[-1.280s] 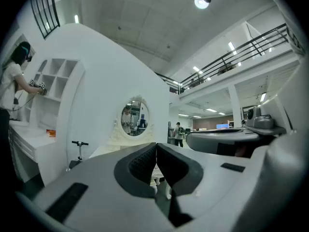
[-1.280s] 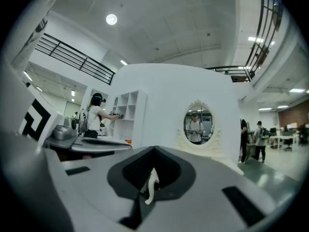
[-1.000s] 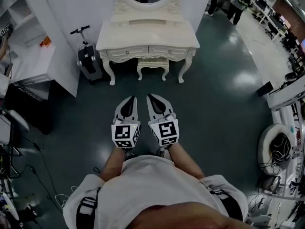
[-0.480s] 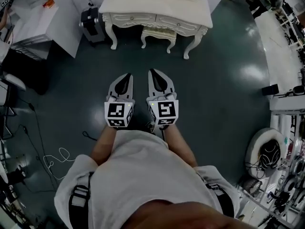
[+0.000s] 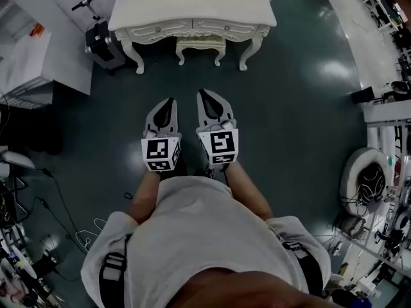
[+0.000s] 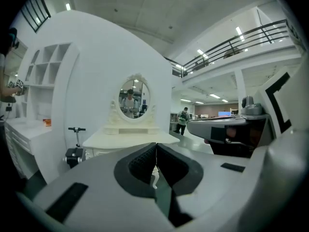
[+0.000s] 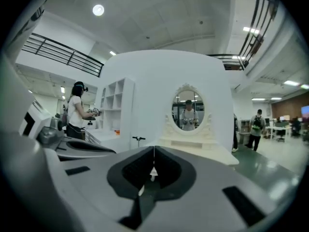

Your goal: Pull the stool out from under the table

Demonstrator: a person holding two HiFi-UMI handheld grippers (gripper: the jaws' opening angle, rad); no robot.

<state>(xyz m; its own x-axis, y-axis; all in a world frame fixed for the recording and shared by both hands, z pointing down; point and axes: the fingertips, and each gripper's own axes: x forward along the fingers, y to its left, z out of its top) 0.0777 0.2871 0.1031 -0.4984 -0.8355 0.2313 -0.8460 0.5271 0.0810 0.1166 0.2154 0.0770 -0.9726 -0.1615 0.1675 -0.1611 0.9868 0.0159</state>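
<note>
So, progress report: basically nothing was done on the actual job yet. The stool (image 5: 200, 45) was still tucked in under the desk (image 5: 192, 13), sitting between the desk's front legs with only its front edge and two curvy legs poking out in the head view. Both claws were well apart from it, with a big stretch of bare dark floor (image 5: 282, 127) in between.

The left claw (image 5: 169, 101) was clenched tight on nothing; its own view showed the two dark pads pressed together with no gap. Same story for the right claw (image 5: 202, 93): clamped together and empty. They were held side by side out in front of the person, both aimed roughly at the desk.

My guess at what was left is pretty much everything: close the distance, open up, get hold of the stool's seat or a leg, then drag it clear of the desk.

Head count of stuff:
- one stool
- one desk, with one oval mirror (image 6: 134, 98) on top
- two claws
- one kick scooter (image 5: 97, 36) parked just beside the desk's left end
- one white shelf unit (image 7: 115, 103) further off to the left
- two other people in the right gripper view, one by the shelves (image 7: 76, 111), one far off on the right (image 7: 258, 123)
</note>
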